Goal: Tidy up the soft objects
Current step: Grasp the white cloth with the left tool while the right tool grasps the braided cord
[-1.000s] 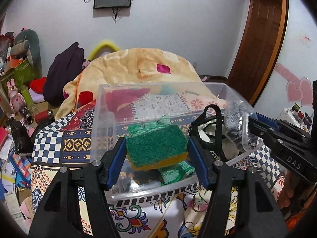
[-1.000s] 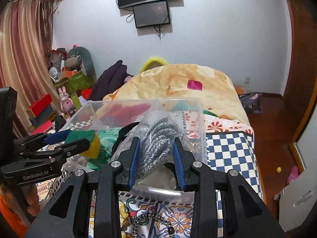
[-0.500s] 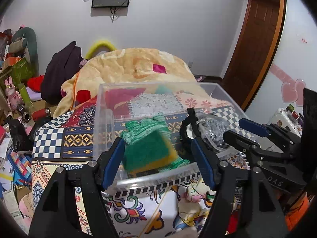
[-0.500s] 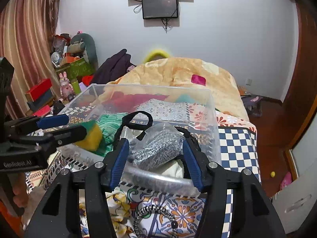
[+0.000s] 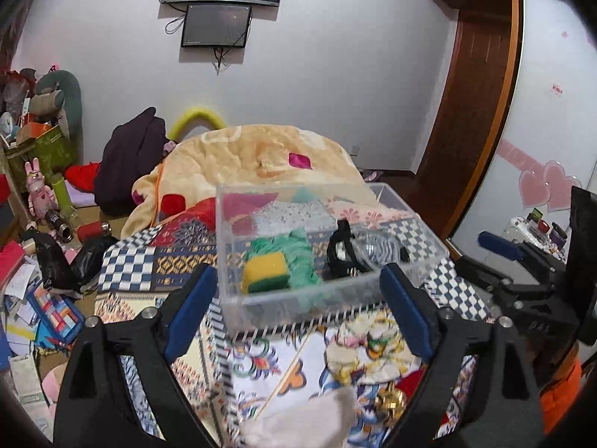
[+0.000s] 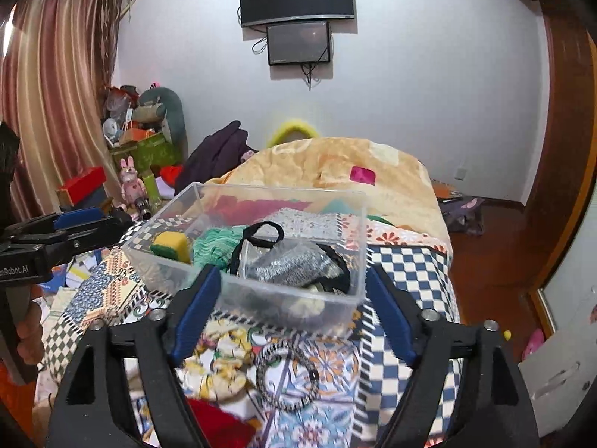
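Note:
A clear plastic box (image 5: pixel 406 209) (image 6: pixel 358 224) sits on the patterned bedspread. Inside lie a yellow-and-green sponge (image 5: pixel 266 272) (image 6: pixel 171 245), a green knitted cloth (image 5: pixel 298 252) (image 6: pixel 212 244), a bagged steel scourer (image 5: pixel 377 248) (image 6: pixel 294 265) and a black strap (image 5: pixel 341 250) (image 6: pixel 261 231). My left gripper (image 5: pixel 298 306) is open and empty, in front of the box. My right gripper (image 6: pixel 293 306) is open and empty, also just short of the box's near wall.
On the bedspread near me lie a yellow floral cloth (image 6: pixel 220 358), a striped hair band (image 6: pixel 287 377), a red cloth (image 6: pixel 220 425) and a white cloth (image 5: pixel 309 422). An orange blanket (image 5: pixel 253 156) lies behind the box. Clutter fills the floor at left (image 5: pixel 41 298).
Both grippers opened and pulled back from the box. The sponge and the bagged scourer dropped from the jaws and now lie inside the box.

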`<move>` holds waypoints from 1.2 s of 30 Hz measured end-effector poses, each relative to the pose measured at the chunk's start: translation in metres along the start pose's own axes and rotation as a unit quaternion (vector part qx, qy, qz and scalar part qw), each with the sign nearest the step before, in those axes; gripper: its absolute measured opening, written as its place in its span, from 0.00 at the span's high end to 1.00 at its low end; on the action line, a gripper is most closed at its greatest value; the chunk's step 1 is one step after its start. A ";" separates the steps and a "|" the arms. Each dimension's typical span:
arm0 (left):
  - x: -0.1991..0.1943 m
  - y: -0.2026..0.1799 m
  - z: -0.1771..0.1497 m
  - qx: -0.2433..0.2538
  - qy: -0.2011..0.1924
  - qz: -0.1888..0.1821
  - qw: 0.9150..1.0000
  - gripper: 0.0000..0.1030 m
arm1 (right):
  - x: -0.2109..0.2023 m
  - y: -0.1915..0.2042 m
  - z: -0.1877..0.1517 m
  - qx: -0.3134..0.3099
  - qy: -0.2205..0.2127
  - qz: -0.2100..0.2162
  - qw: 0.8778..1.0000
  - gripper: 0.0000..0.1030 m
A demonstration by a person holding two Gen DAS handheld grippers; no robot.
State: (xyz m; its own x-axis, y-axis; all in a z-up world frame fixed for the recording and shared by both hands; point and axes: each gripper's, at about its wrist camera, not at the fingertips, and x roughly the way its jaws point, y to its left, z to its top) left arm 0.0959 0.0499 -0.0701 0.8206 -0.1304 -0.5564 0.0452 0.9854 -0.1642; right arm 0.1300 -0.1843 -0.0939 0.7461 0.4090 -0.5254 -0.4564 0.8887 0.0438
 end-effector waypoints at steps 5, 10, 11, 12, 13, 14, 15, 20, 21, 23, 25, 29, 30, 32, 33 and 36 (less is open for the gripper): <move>0.000 0.005 -0.027 -0.005 0.031 0.008 0.999 0.08 | 0.001 -0.002 -0.020 0.005 0.031 -0.006 1.000 0.20; 0.013 0.014 -0.064 -0.025 0.087 0.006 0.996 0.08 | 0.014 -0.004 -0.044 0.014 0.072 0.001 0.997 0.20; 0.014 0.015 -0.070 -0.027 0.096 0.007 0.995 0.08 | 0.016 -0.003 -0.048 0.015 0.078 0.001 0.997 0.20; 0.016 0.016 -0.077 -0.030 0.105 0.008 0.994 0.08 | 0.019 -0.003 -0.052 0.015 0.086 0.002 0.996 0.20; 0.018 0.017 -0.085 -0.033 0.116 0.008 0.993 0.08 | 0.021 -0.003 -0.055 0.015 0.091 0.003 0.996 0.20; 0.019 0.017 -0.090 -0.034 0.122 0.009 0.992 0.08 | 0.022 -0.003 -0.059 0.015 0.095 0.004 0.995 0.20; 0.020 0.018 -0.097 -0.036 0.128 0.010 0.991 0.08 | 0.025 -0.002 -0.062 0.014 0.101 0.006 0.995 0.20; 0.024 0.013 -0.111 -0.043 0.132 0.008 0.990 0.08 | 0.037 -0.001 -0.071 0.011 0.123 0.011 0.992 0.27; 0.023 0.011 -0.113 -0.039 0.127 0.012 0.991 0.09 | 0.038 -0.001 -0.072 0.011 0.126 0.013 0.992 0.29; 0.024 0.006 -0.115 -0.031 0.123 0.013 0.992 0.14 | 0.041 -0.001 -0.074 0.009 0.129 0.014 0.991 0.35; 0.023 0.001 -0.117 -0.021 0.118 0.017 0.993 0.21 | 0.042 0.000 -0.075 0.006 0.125 0.008 0.992 0.43; 0.023 0.000 -0.118 -0.016 0.112 0.020 0.993 0.37 | 0.041 -0.001 -0.075 0.005 0.119 0.014 0.993 0.64; 0.022 0.001 -0.118 -0.019 0.112 0.019 0.993 0.41 | 0.042 -0.001 -0.074 0.006 0.119 0.016 0.993 0.65; 0.019 0.004 -0.118 -0.024 0.112 0.014 0.993 0.59 | 0.041 -0.002 -0.075 0.009 0.118 0.019 0.993 0.72; 0.018 0.005 -0.118 -0.026 0.113 0.012 0.993 0.63 | 0.040 -0.002 -0.075 0.011 0.117 0.021 0.993 0.75; 0.016 0.009 -0.116 -0.034 0.116 0.002 0.993 0.75 | 0.040 -0.003 -0.075 0.016 0.120 0.022 0.992 0.82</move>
State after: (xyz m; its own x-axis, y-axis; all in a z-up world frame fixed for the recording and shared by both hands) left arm 0.0431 0.0436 -0.1744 0.6674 -0.1551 -0.7284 -0.0036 0.9774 -0.2114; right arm 0.1250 -0.1865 -0.1787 0.5872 0.3906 -0.7089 -0.4683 0.8783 0.0961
